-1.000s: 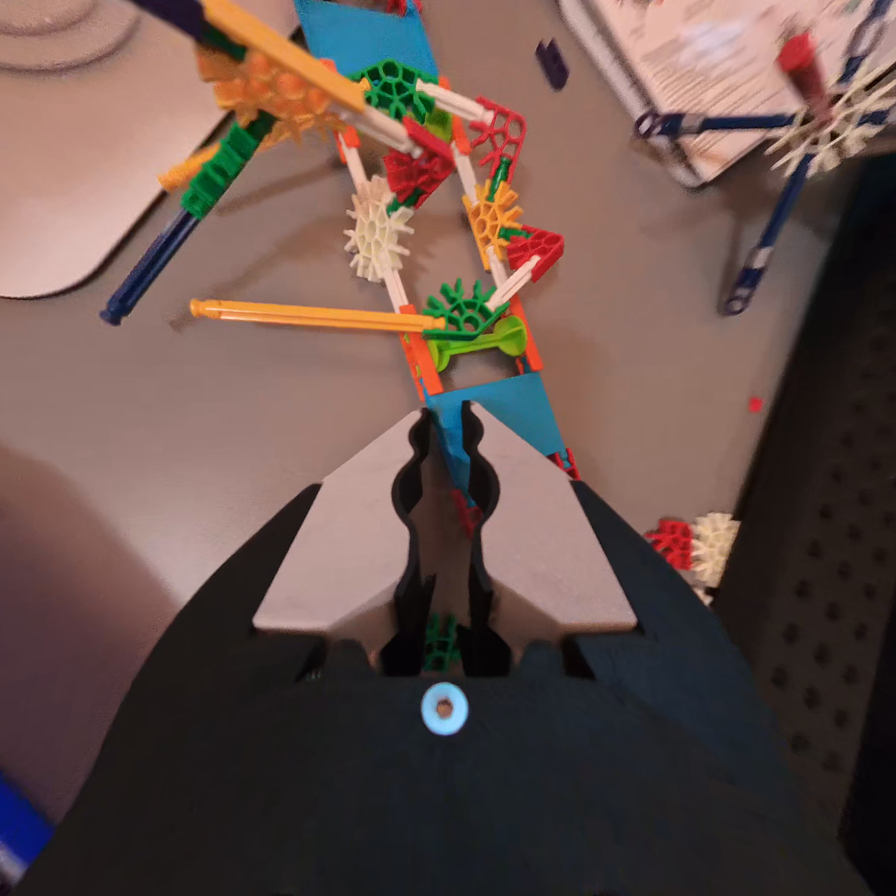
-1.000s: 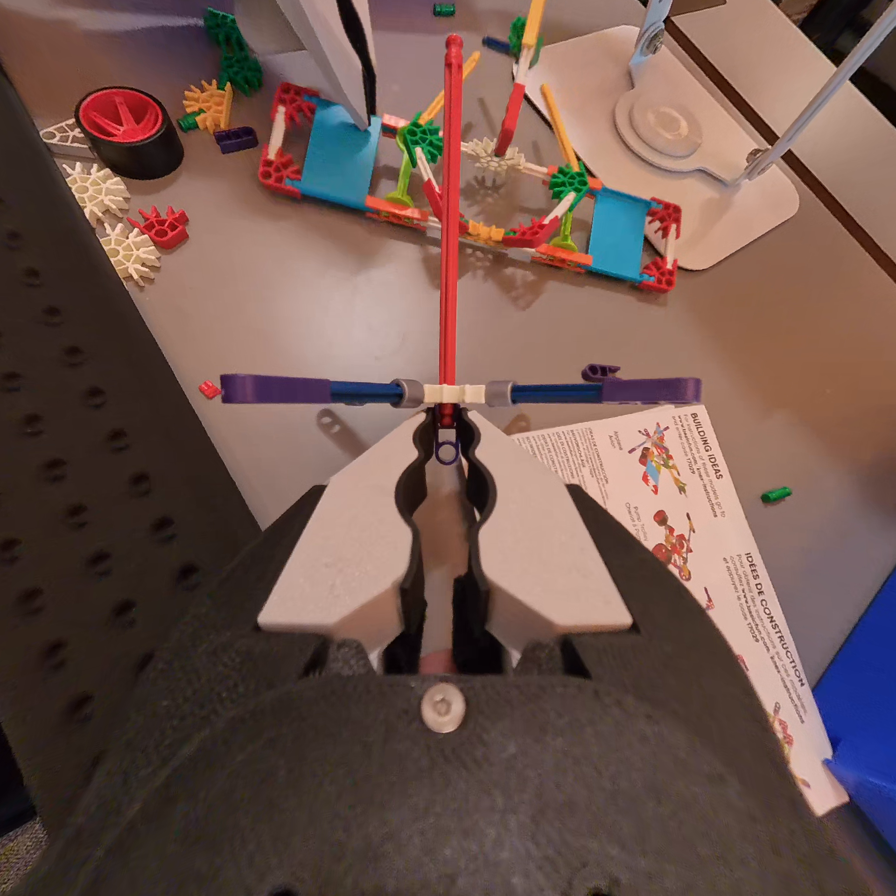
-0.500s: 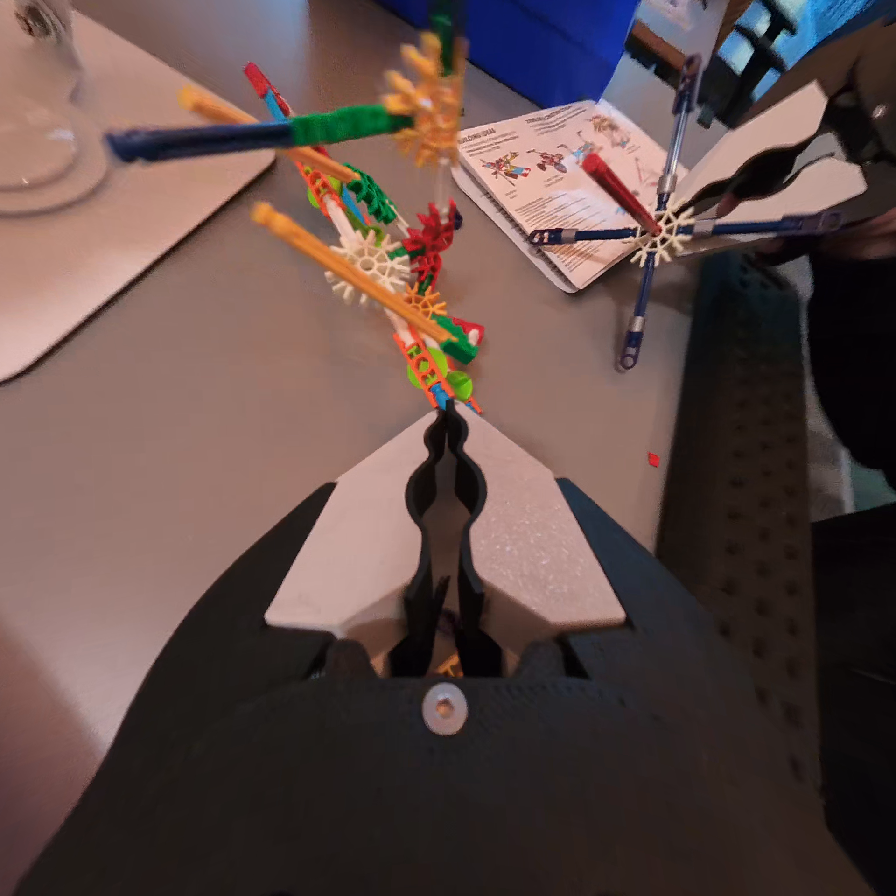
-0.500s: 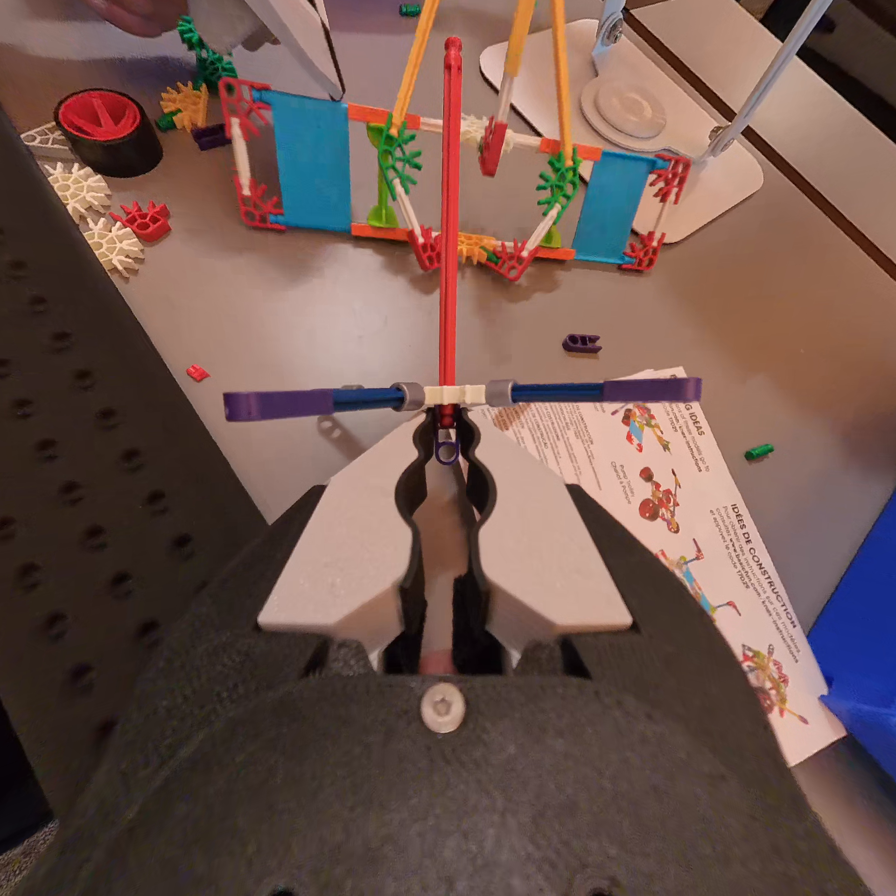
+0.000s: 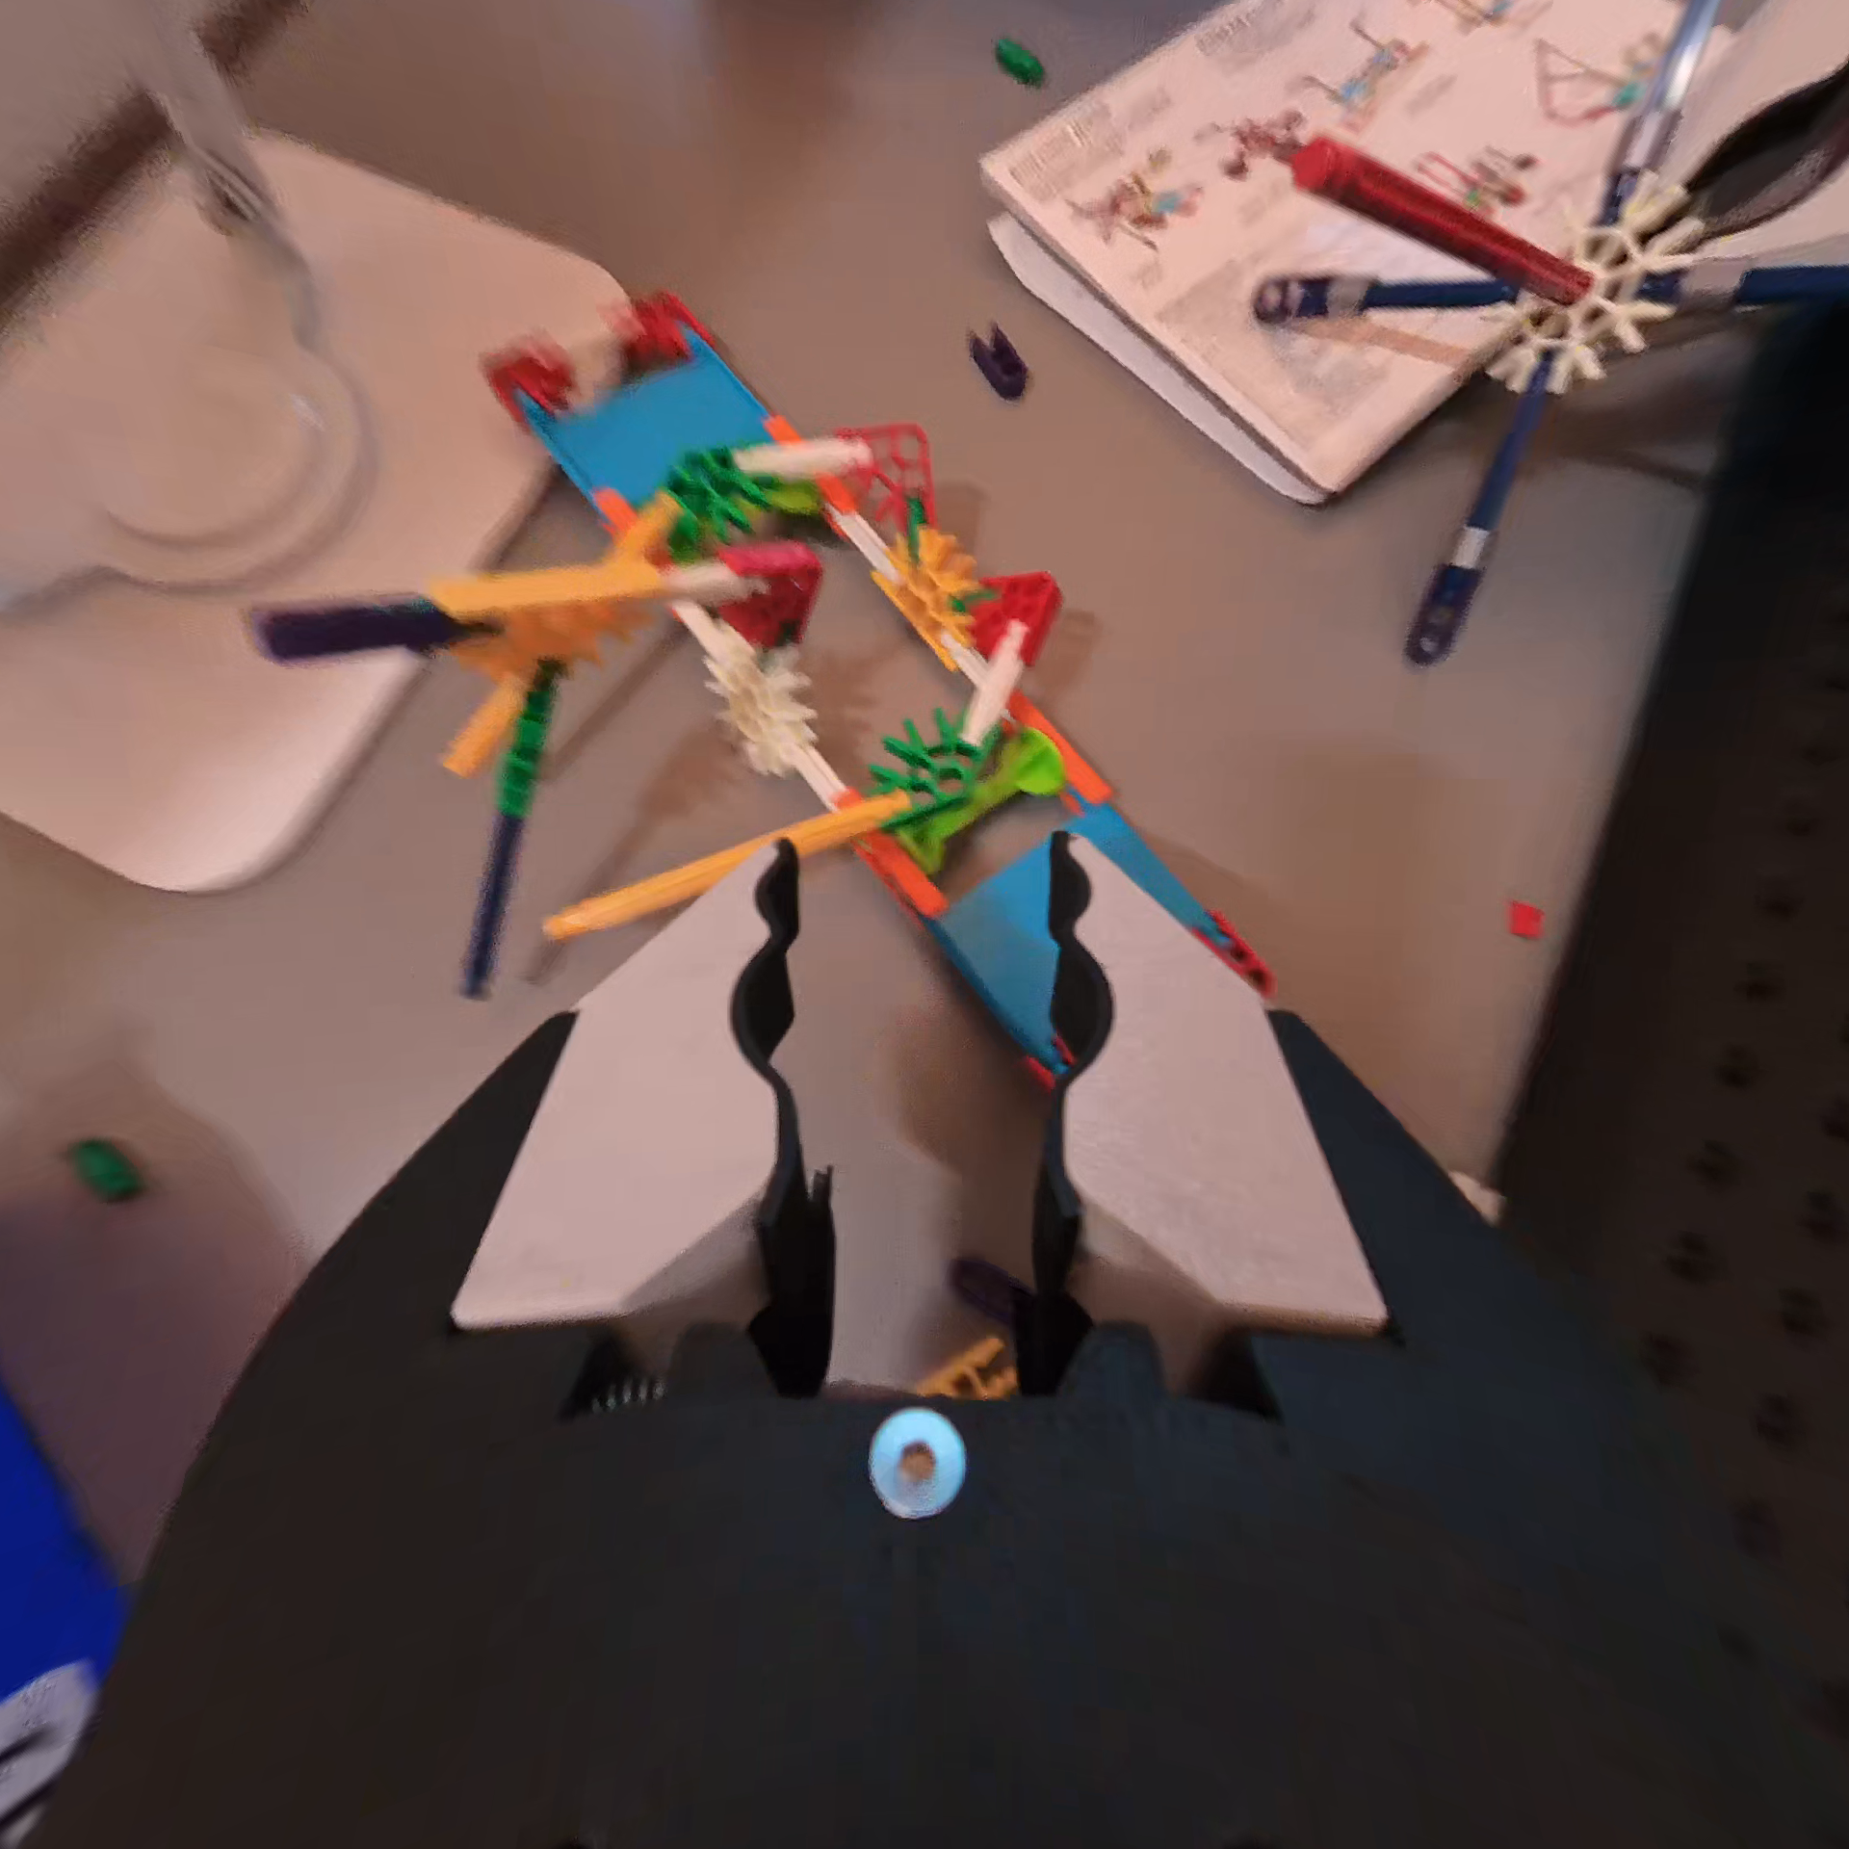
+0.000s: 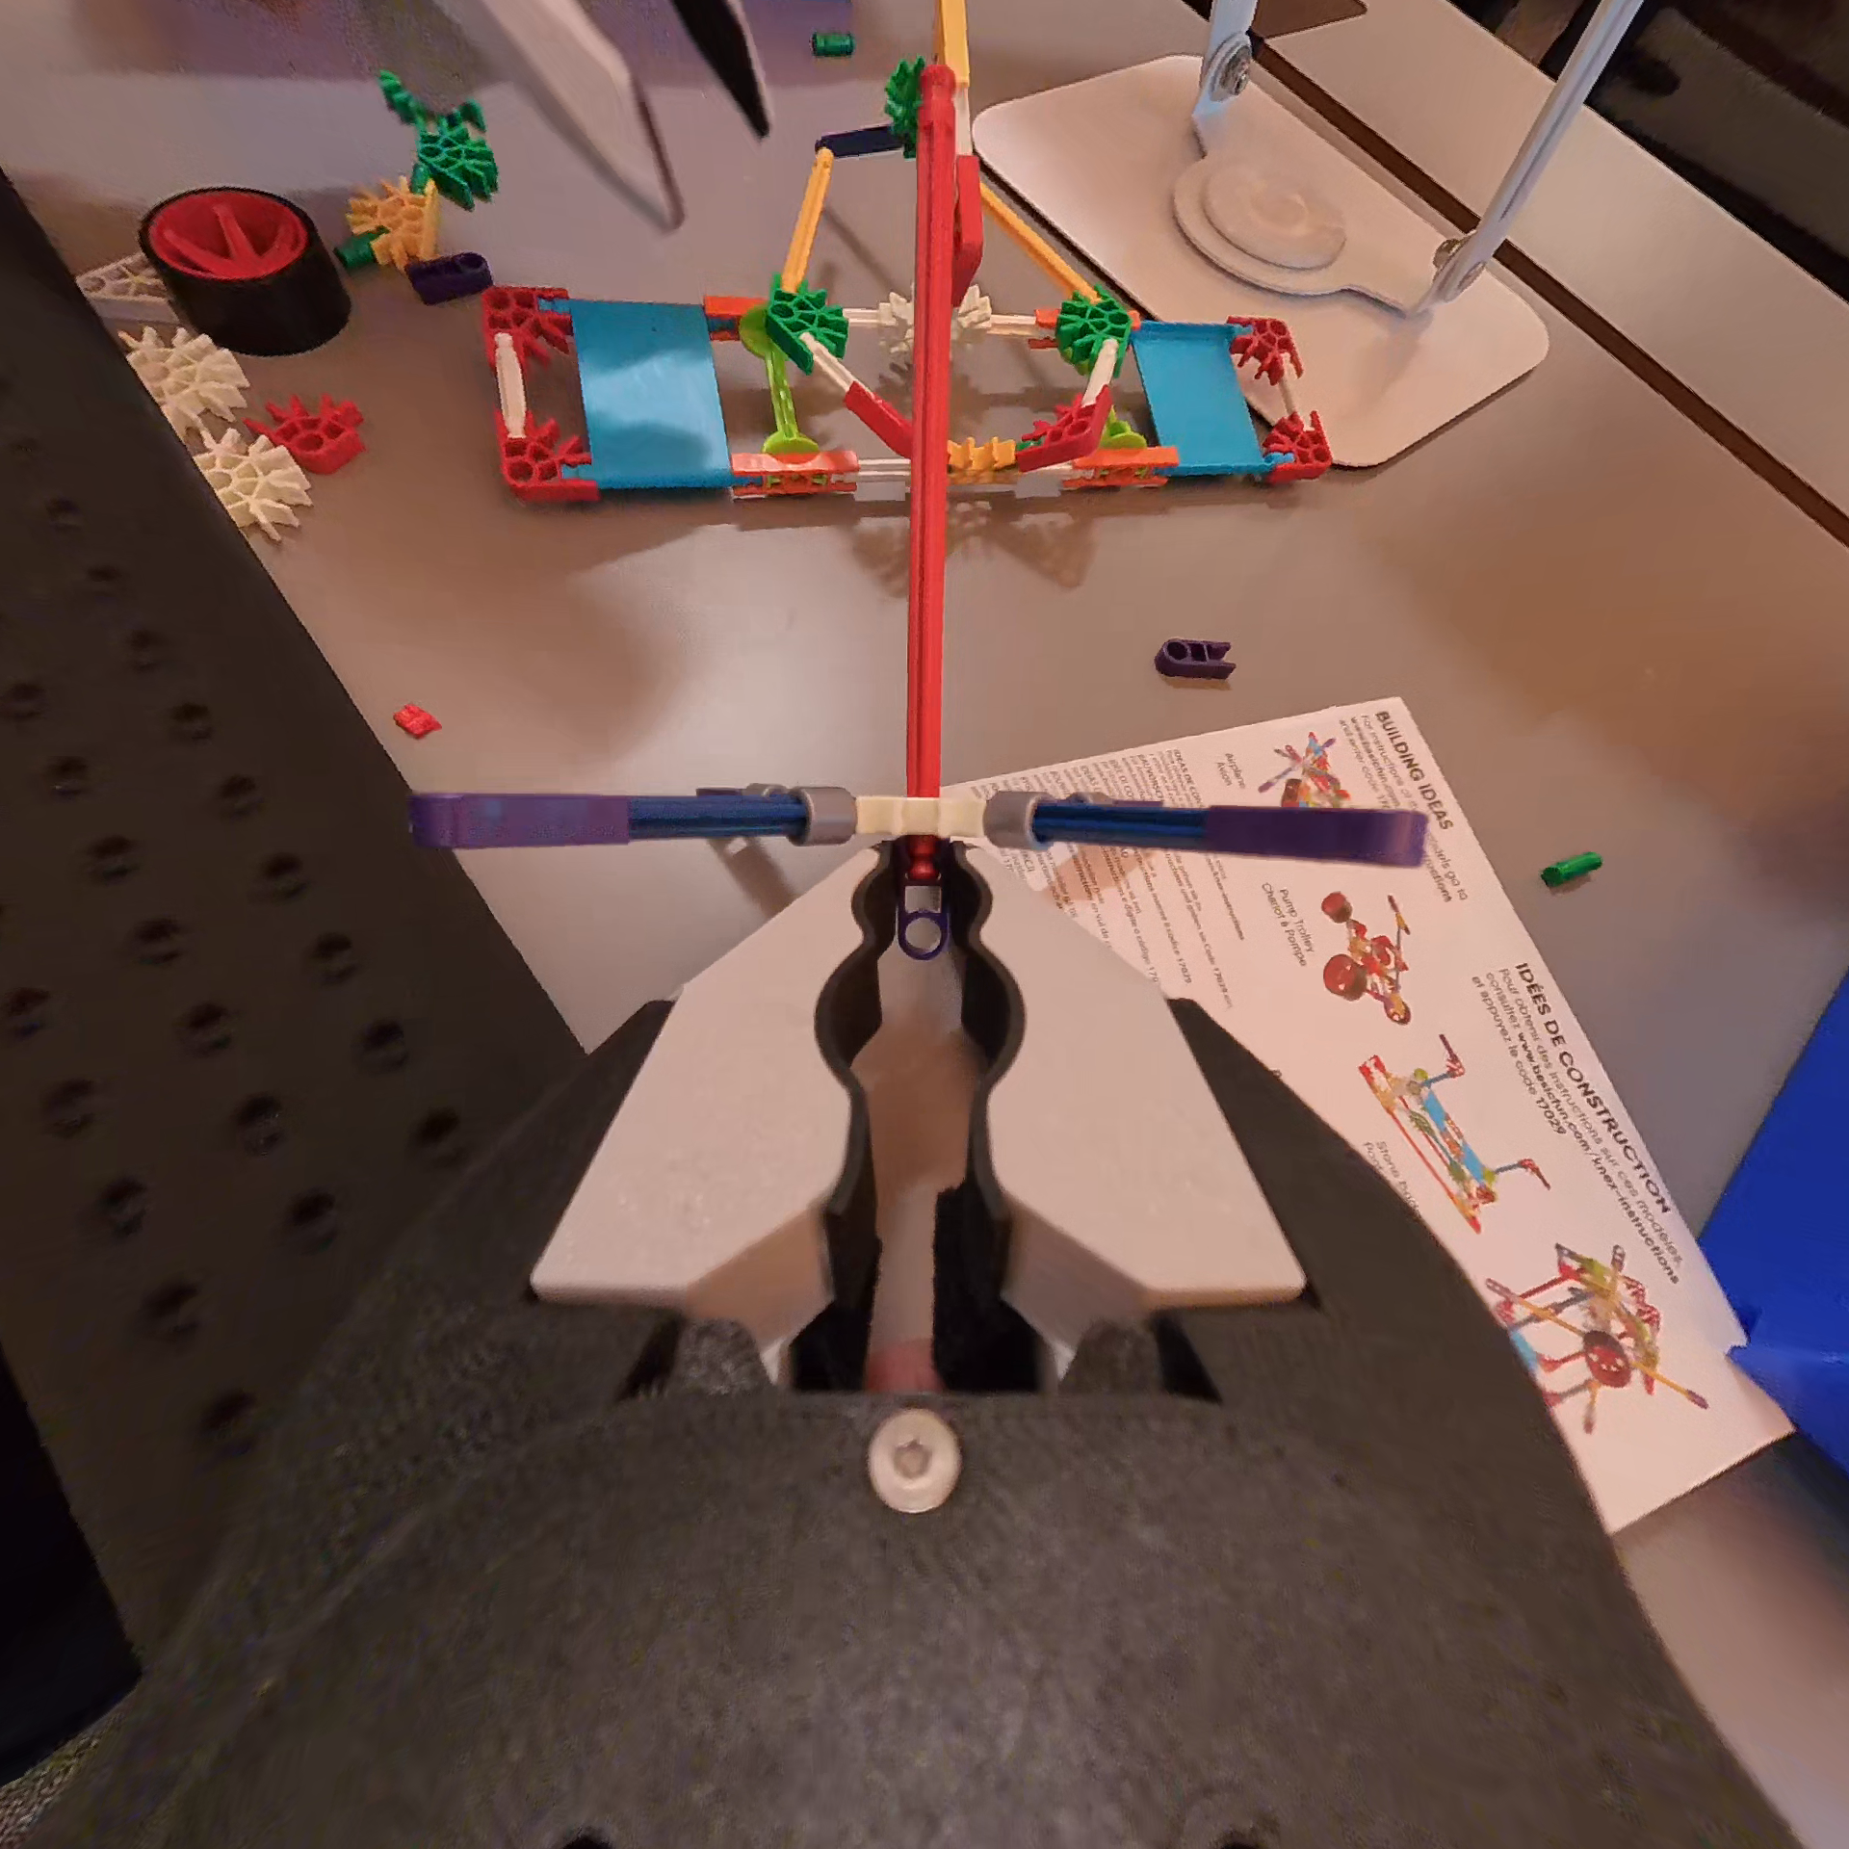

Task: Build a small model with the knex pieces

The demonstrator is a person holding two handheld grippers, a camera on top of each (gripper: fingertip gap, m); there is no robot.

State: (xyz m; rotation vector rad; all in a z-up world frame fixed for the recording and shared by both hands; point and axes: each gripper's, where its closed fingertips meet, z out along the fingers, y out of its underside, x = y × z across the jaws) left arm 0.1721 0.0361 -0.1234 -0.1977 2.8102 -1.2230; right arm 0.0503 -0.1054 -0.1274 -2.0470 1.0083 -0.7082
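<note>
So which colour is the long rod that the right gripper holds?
Red. The long rod shows best in the right wrist view, pointing forward from the right gripper.

We see a wheel (image 6: 240, 265), white connectors (image 6: 215, 420) left of the frame model (image 6: 900, 400); booklet (image 6: 1401, 1051) right, nearer us.

Glossy plastic frame (image 6: 655, 405) (paper booklet (image 6: 1401, 1081)), matt table (image 6: 700, 620).

One rod-and-connector frame (image 6: 900, 400) with two blue panels; one wheel (image 6: 240, 265); two loose white snowflake connectors (image 6: 185, 375); one booklet (image 6: 1401, 1051); two grippers (image 5: 926, 870); one rod cross (image 6: 926, 810)
</note>
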